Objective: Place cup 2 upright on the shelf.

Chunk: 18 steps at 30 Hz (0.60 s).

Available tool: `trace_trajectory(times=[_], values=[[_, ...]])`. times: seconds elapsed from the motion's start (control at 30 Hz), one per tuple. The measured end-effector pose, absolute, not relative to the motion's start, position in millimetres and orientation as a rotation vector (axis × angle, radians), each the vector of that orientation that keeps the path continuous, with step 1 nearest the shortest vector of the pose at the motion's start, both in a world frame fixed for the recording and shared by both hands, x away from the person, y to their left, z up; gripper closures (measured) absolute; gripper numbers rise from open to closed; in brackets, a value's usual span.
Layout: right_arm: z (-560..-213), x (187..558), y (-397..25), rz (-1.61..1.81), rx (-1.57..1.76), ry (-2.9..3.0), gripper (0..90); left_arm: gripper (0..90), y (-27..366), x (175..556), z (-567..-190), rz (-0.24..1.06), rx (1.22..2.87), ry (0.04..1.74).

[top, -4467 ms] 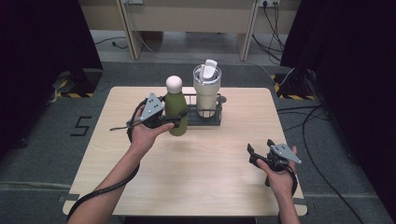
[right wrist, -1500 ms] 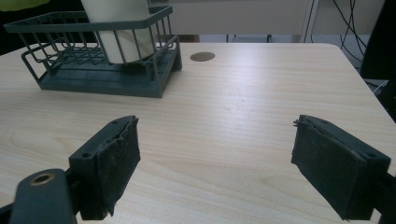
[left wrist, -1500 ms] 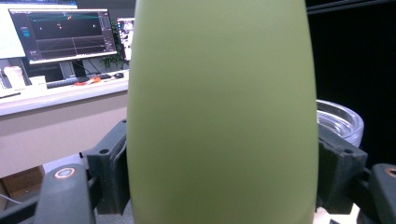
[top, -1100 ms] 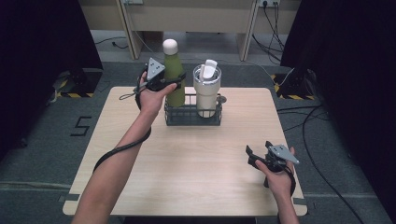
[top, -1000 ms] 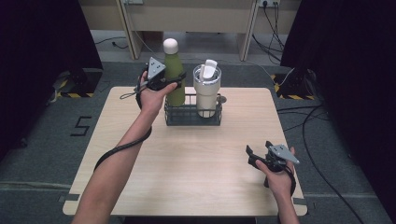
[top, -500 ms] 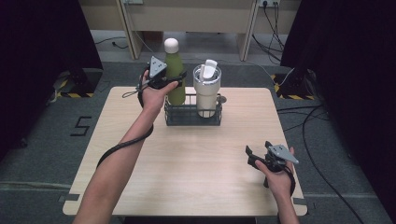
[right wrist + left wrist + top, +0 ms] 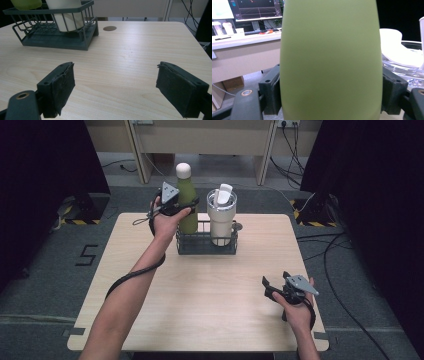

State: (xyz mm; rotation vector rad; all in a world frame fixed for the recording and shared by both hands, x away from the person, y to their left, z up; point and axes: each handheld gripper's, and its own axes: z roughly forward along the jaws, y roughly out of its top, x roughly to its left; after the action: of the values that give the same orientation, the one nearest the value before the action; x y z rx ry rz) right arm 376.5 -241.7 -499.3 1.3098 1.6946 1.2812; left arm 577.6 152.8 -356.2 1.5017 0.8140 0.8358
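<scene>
An olive-green bottle (image 7: 187,202) with a cream cap stands upright over the left half of a dark wire basket (image 7: 205,251). My left gripper (image 7: 186,206) is shut on its body from the left. In the left gripper view the bottle (image 7: 329,50) sits between both pads of the left gripper (image 7: 329,97). From the right gripper view the bottle's base (image 7: 26,3) hangs near rim height of the basket (image 7: 57,37); whether it rests on the basket floor I cannot tell. My right gripper (image 7: 274,282) rests open over the table's front right, and in its own view the right gripper (image 7: 116,87) holds nothing.
A white lidded tumbler (image 7: 221,220) fills the basket's right half, close beside the bottle, also visible as the tumbler (image 7: 66,15). A small round grommet (image 7: 109,28) sits in the tabletop right of the basket. Desks and cables lie beyond the table's far edge.
4.5 s ago the bottle was held tilted and low at the basket's front; it is now upright and raised over the basket's left half. Over the last second it barely moved. The right gripper stayed put.
</scene>
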Motion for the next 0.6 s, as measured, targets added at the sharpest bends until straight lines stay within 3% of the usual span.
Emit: trace_trajectory(times=[0.6], values=[[-500,377,-241,1.281,1.310,1.696,15.0,22.2,149,584,-376,0.807,1.521,0.856]])
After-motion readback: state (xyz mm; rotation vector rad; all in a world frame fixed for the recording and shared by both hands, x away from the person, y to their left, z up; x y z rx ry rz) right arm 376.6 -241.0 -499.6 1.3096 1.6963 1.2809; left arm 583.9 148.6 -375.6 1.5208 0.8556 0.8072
